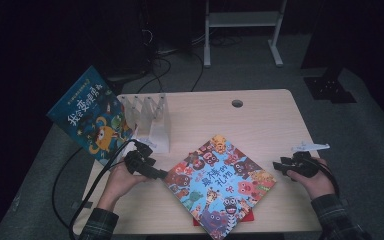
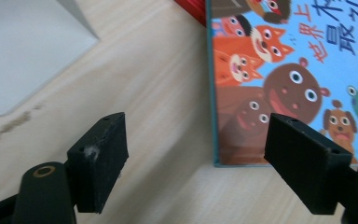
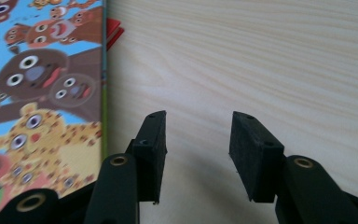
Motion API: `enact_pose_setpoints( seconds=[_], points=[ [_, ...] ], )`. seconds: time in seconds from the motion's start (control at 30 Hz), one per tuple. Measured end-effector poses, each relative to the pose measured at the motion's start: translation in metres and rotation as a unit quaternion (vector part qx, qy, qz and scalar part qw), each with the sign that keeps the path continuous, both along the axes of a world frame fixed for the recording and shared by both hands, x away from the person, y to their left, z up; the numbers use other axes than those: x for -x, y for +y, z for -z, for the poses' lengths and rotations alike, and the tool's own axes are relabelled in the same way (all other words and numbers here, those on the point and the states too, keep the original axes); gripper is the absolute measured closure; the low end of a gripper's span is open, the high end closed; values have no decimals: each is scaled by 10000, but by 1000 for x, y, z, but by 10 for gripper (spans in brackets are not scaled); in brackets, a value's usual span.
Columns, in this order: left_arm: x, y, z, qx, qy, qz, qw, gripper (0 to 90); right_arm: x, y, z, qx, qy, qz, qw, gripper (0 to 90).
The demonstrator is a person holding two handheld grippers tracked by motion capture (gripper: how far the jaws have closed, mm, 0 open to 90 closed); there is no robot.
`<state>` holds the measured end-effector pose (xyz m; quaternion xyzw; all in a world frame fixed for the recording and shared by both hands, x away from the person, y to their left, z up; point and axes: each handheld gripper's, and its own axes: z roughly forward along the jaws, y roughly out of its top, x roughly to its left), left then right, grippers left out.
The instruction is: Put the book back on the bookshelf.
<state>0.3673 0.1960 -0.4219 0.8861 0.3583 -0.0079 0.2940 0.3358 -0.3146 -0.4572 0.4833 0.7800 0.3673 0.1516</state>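
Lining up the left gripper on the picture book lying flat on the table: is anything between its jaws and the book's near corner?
Nothing visible. The left gripper stands open at the book corner, with bare table between its jaws. The white rack sits off to the side, clear of the approach.

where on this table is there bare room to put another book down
The far right of the table, between the round hole and the animal book, is bare. A narrower strip lies right of that book, by the right claw. The left side is crowded: clear rack, blue book, left claw.
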Motion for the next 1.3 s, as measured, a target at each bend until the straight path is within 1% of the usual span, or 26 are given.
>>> enact_pose_setpoints(
  seconds=[0.1, 0.2, 0.23, 0.3, 0.33, 0.4, 0.43, 0.5, 0.57, 0.63, 0.7, 0.73, 0.8, 0.83, 0.87, 0.9, 1.1, 1.17, 1.27, 1.3],
  points=[
    [3, -3, 3, -1, 19, 59, 10000, 173, 10, -1, -2, -26, -23, -38, 10000, 557],
    [5, -7, 5, 77, 14, 135, 9999, 103, 18, -2, -2, -28, -3, -56, 10000, 585],
    [6, -9, 6, 115, -3, 169, 9998, 89, 21, -2, -2, -24, 15, -57, 10000, 605],
    [8, -12, 7, 112, 25, 237, 9997, 69, 26, -2, -3, -32, 50, -80, 10000, 646],
    [8, -13, 8, 100, 53, 277, 9996, 44, 28, -2, -4, -45, 69, -97, 9999, 675],
    [12, -16, 10, 51, 73, 317, 9995, 21, 32, -2, -4, -56, 105, -138, 9998, 725],
    [13, -17, 11, -2, 94, 392, 9992, 15, 34, -1, -4, -50, 129, -177, 9997, 757],
    [17, -20, 12, -22, 123, 415, 9991, 0, 39, 0, -5, -67, 204, -237, 9995, 826],
    [20, -21, 14, 10, 151, 472, 9988, 0, 42, 2, -6, -78, 216, -295, 9993, 868],
    [23, -24, 14, 0, 170, 464, 9988, 0, 45, 3, -7, -93, 262, -345, 9990, 888],
    [25, -28, 15, -107, 141, 517, 9985, 0, 47, 4, -7, -91, 296, -366, 9989, 891],
    [26, -30, 15, -101, 149, 537, 9984, 0, 48, 4, -7, -82, 305, -380, 9988, 891],
    [30, -35, 16, 58, 255, 585, 9979, 0, 50, 4, -7, -93, 349, -394, 9986, 891],
    [31, -38, 16, 59, 240, 553, 9982, 0, 51, 4, -6, -92, 370, -407, 9984, 891],
    [31, -40, 16, -44, 180, 574, 9982, 0, 51, 4, -6, -90, 379, -422, 9983, 891],
    [31, -41, 16, -89, 179, 595, 9980, 0, 51, 5, -6, -88, 400, -430, 9982, 890],
    [32, -41, 14, -178, 158, 616, 9978, 0, 48, 8, -2, -77, 487, -484, 9976, 889],
    [33, -42, 13, -137, 216, 615, 9978, 3, 46, 7, -2, -131, 463, -462, 9978, 888],
    [35, -44, 12, -7, 258, 685, 9973, 31, 41, 7, -2, -81, 435, -408, 9982, 888],
    [36, -45, 12, -8, 274, 691, 9972, 33, 39, 7, -1, -81, 431, -399, 9982, 888]
  ],
)
